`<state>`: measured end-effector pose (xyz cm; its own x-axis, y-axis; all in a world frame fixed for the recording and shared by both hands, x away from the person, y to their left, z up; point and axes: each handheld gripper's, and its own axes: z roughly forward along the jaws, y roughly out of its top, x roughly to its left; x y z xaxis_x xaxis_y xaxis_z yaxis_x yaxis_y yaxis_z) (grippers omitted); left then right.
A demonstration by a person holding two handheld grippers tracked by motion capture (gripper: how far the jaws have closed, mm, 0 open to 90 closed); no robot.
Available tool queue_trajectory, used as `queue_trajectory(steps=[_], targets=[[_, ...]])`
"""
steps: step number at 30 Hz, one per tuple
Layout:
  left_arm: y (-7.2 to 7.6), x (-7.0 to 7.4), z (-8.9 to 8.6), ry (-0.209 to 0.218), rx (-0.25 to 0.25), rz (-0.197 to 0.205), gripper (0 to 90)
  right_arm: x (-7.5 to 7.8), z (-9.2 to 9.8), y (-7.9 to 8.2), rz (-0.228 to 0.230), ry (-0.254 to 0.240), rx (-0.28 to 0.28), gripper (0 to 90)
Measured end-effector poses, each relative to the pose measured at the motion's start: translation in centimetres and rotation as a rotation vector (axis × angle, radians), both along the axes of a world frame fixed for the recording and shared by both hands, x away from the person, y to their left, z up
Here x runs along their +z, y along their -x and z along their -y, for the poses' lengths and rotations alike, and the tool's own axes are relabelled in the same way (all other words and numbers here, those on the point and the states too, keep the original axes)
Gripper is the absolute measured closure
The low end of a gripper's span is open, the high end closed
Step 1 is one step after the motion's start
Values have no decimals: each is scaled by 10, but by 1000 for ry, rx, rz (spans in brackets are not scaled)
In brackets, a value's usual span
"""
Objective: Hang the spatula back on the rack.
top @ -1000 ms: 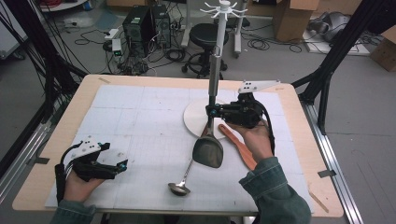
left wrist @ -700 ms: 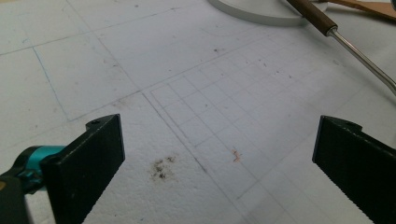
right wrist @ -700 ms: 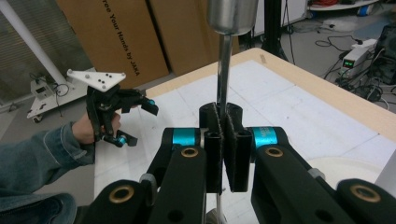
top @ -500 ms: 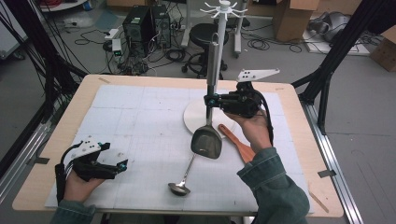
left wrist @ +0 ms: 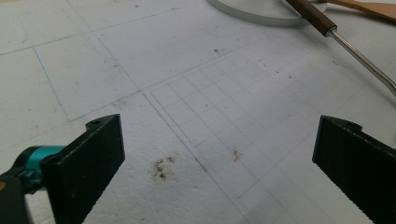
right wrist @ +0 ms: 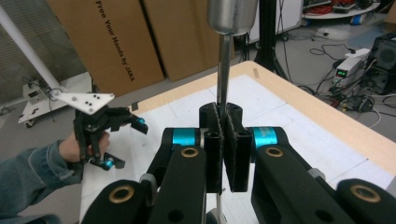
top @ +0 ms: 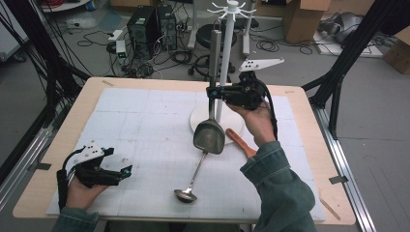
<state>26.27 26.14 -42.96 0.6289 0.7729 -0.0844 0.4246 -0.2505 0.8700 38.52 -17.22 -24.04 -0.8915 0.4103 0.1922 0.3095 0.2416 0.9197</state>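
1. Spatula (top: 210, 135): metal, with a broad dull-grey blade hanging downward, a thin steel shaft and a thick cylindrical handle end uppermost.
2. Location: held upright above the table (top: 309, 121), just in front of the white rack (top: 227, 58) pole and over its round base.
3. Right gripper (top: 211, 92): jaws clamped narrow on the shaft.
4. Left gripper (top: 126, 171): jaws wide apart, nothing between them, resting on the white mat (top: 135, 121).

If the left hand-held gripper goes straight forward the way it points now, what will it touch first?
The left hand-held gripper points low across the white mat, jaws open. Straight ahead the mat looks free up to the round white base of the stand. The ladle's handle lies right of that line; depth is hard to judge.
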Motion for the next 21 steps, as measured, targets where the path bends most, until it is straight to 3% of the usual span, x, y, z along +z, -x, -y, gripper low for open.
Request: queue_trajectory(steps=[21], targets=[[1,1,-1,2,2,2,28,2,-4,-23,-38,11,-52,879]])
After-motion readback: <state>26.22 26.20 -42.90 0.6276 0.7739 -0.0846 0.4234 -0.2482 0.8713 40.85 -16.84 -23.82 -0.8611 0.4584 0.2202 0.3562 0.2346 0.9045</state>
